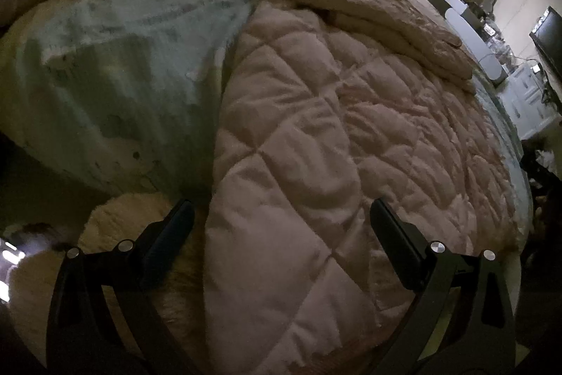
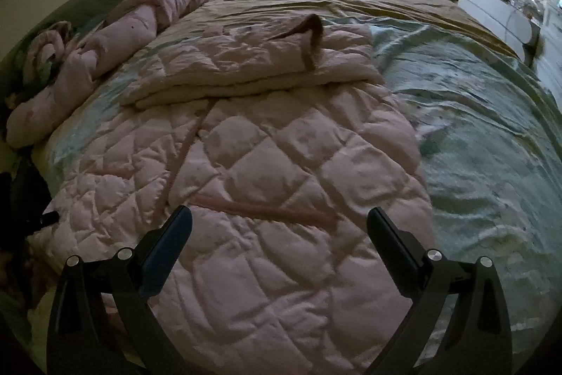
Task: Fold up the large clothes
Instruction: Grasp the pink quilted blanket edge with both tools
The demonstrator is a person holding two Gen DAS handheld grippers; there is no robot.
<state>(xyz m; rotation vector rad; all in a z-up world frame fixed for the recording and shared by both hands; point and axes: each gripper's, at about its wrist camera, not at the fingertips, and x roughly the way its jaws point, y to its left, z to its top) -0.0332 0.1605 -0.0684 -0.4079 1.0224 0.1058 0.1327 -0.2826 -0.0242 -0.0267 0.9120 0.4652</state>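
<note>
A pale pink, diamond-quilted padded garment (image 2: 267, 164) is spread flat across a bed covered by a mint-green patterned sheet (image 2: 491, 136). Its far end is already doubled back on itself into a thick layered fold (image 2: 253, 65), where a brown inner trim (image 2: 312, 41) is exposed. A rolled pink quilt (image 2: 116, 34) is seen along the bed's edge in the right wrist view.

The left gripper (image 1: 281, 224) is held released, jaws wide apart, above the garment's near edge where it hangs over the side of the bed. The right gripper (image 2: 279, 231) is likewise released, poised over the quilted middle, with nothing grasped.

Trouble could be caused by the padding's bulk: only the top layer might be pinched, so the fold would slide apart. The sheet beneath could also be caught and dragged along.
</note>
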